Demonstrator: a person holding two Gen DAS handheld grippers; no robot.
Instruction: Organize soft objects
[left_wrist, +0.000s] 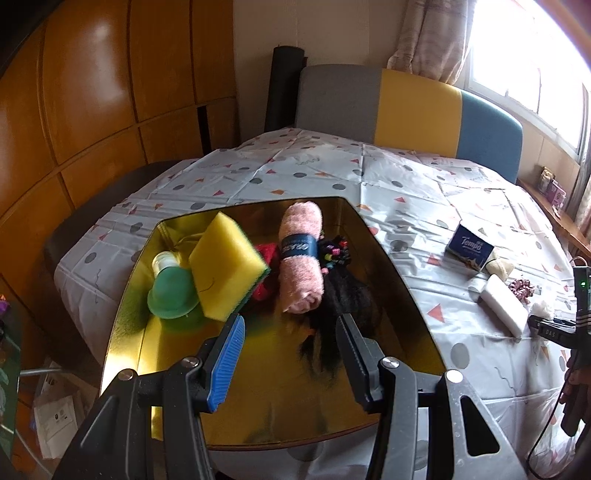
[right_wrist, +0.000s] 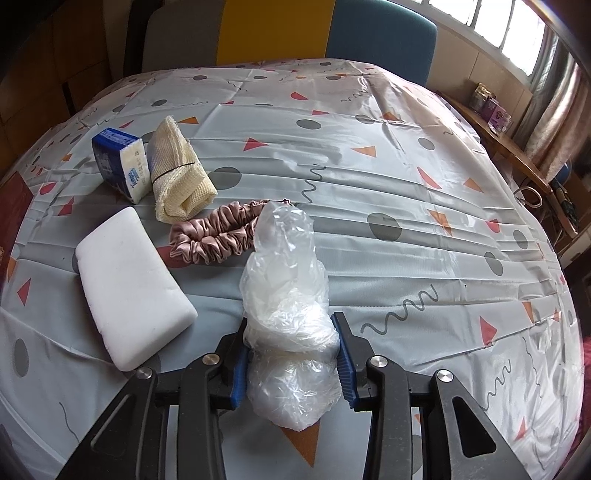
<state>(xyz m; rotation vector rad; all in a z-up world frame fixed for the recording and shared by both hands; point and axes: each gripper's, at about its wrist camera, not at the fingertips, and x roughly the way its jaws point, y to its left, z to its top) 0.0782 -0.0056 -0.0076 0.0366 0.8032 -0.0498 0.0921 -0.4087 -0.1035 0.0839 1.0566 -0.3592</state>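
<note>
My left gripper (left_wrist: 290, 325) is open and empty above the near part of a gold tray (left_wrist: 402, 295). The tray holds a yellow sponge (left_wrist: 225, 266), a rolled pink towel (left_wrist: 301, 258), a green and white bottle (left_wrist: 171, 291), a red cloth (left_wrist: 266, 254), a black wig-like bundle (left_wrist: 343, 306) and hair ties with colored beads (left_wrist: 334, 253). My right gripper (right_wrist: 291, 328) is shut on a clear plastic bag (right_wrist: 288, 295) over the tablecloth. Beside it lie a white foam block (right_wrist: 129, 288), a pink scrunchie (right_wrist: 218, 232), a rolled cream cloth (right_wrist: 177, 173) and a blue tissue pack (right_wrist: 120, 162).
A patterned grey tablecloth (right_wrist: 406, 177) covers the table. A chair with grey, yellow and blue panels (left_wrist: 417, 107) stands at the far side. A wooden wall (left_wrist: 92, 92) is on the left. A window sill with small boxes (right_wrist: 495, 107) is on the right.
</note>
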